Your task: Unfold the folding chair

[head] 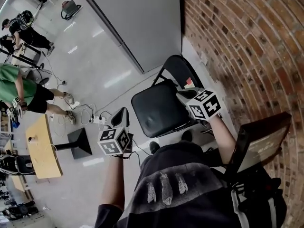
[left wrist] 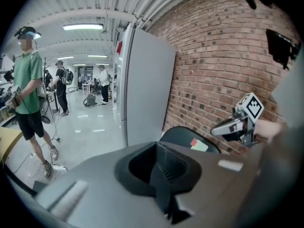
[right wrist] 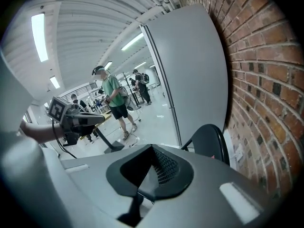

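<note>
The black folding chair [head: 159, 108] stands open on the floor by the brick wall, its seat flat and its backrest [head: 178, 70] raised behind it. My left gripper [head: 121, 114] hangs just left of the seat's edge, shut, holding nothing. My right gripper [head: 183, 95] is over the seat's right rear corner, also shut and empty. In the left gripper view, my shut left gripper [left wrist: 159, 167] points at the backrest [left wrist: 185, 137] with its coloured sticker, and the right gripper [left wrist: 223, 128] shows beside it. In the right gripper view the backrest [right wrist: 209, 141] rises beyond my right gripper [right wrist: 152, 172].
A brick wall [head: 237, 42] runs along the right and a grey partition [head: 137, 18] stands behind the chair. On the left are a black stand base [head: 78, 141], a power strip with cables [head: 97, 119], a wooden table [head: 40, 146] and a person in green [head: 23, 91].
</note>
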A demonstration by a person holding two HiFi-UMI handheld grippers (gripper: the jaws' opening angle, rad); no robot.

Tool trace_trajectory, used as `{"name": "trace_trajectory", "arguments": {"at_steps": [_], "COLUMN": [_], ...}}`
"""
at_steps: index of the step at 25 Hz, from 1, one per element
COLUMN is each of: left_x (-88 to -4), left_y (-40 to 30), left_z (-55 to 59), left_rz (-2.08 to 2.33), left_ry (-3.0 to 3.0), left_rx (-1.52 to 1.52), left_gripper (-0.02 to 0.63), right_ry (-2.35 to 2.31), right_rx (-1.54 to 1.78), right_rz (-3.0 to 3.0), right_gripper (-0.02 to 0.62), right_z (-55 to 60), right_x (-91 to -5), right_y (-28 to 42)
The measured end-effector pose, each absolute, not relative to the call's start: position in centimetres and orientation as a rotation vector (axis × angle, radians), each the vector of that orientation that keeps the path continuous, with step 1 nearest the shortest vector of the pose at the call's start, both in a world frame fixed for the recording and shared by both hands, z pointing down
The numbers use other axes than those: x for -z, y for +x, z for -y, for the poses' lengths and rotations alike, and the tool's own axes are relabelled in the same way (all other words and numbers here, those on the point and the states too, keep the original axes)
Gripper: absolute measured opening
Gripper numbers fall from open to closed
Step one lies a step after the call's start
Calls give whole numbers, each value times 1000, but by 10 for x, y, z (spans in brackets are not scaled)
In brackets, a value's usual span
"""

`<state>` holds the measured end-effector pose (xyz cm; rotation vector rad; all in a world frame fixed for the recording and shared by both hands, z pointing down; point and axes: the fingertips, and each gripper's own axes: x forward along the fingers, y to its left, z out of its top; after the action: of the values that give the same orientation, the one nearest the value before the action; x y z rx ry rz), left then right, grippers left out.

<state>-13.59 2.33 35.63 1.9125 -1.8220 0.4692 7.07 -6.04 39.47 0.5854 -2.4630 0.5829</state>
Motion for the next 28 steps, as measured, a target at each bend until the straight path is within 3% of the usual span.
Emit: {"name": "trace_trajectory", "arguments": {"at_steps": [17, 28], "left_x": [-343, -328], "left_y": [-244, -262], "left_z": [-90, -102], "left_rz": [1742, 1712], "left_ry": [1987, 2052], "left_rx": [-254, -153], "left_gripper": [2, 2], "right_ry": [482, 574], "right_rx": [-439, -351], "right_rz": [2438, 2472], "right_gripper": [0, 0], "right_z": [-25, -65], "right_x": [-360, -334], "right_y": [-70, -93]}}
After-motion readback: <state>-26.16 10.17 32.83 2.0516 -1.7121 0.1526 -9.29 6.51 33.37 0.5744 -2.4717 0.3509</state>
